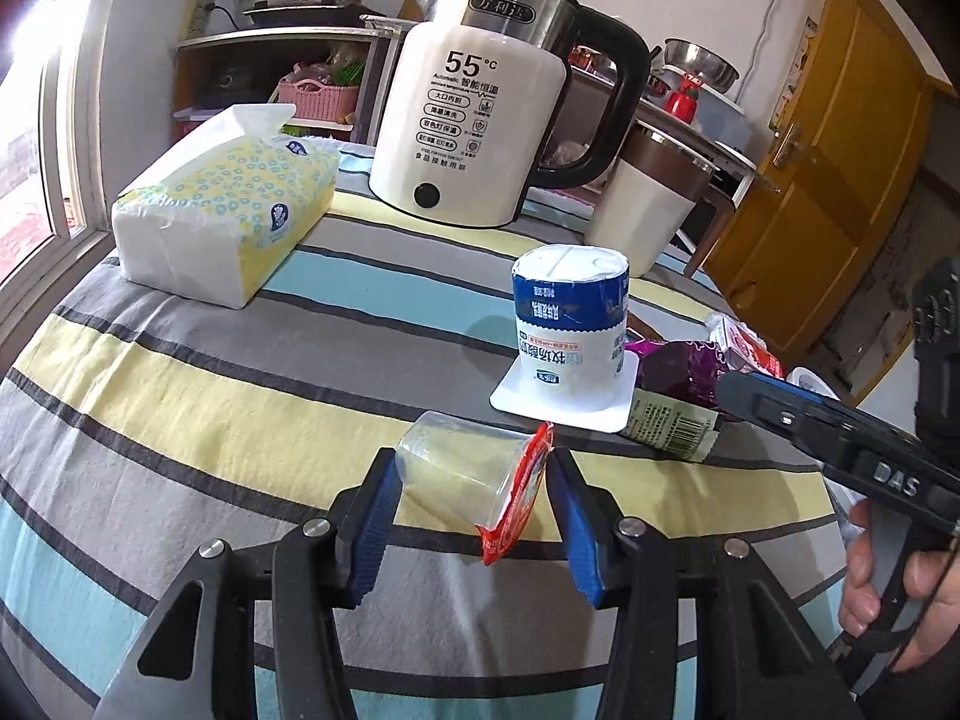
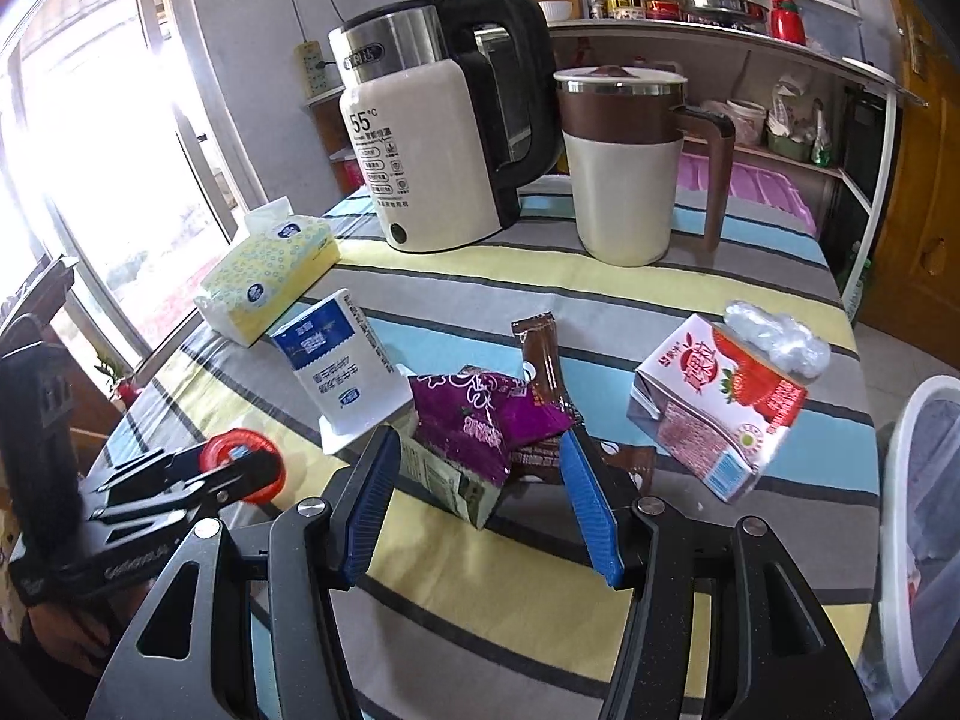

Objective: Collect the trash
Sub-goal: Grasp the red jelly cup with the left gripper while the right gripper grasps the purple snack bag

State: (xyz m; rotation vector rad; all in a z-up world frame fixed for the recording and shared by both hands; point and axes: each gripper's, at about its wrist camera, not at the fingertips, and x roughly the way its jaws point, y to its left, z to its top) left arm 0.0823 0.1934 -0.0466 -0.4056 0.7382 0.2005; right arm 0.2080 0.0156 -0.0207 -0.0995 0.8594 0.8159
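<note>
A clear plastic cup (image 1: 462,474) with a red foil lid lies on its side, and my left gripper (image 1: 471,462) is shut on it, one blue pad on its base and one on the lid. The right wrist view shows this left gripper (image 2: 240,465) at the left with the red lid between its fingers. My right gripper (image 2: 480,441) stands open, its pads on either side of a purple wrapper (image 2: 474,420) and a green-white packet (image 2: 444,480). A brown sachet (image 2: 540,354), an upturned blue-white yogurt cup (image 1: 570,324) and a strawberry milk carton (image 2: 720,408) lie nearby.
On the striped tablecloth (image 1: 210,390) stand a white kettle (image 1: 480,120), a brown-white lidded mug (image 2: 624,168) and a yellow tissue pack (image 1: 228,204). A white bin (image 2: 912,420) sits beyond the table's right edge. Crumpled clear plastic (image 2: 774,336) rests on the carton. Shelves line the back.
</note>
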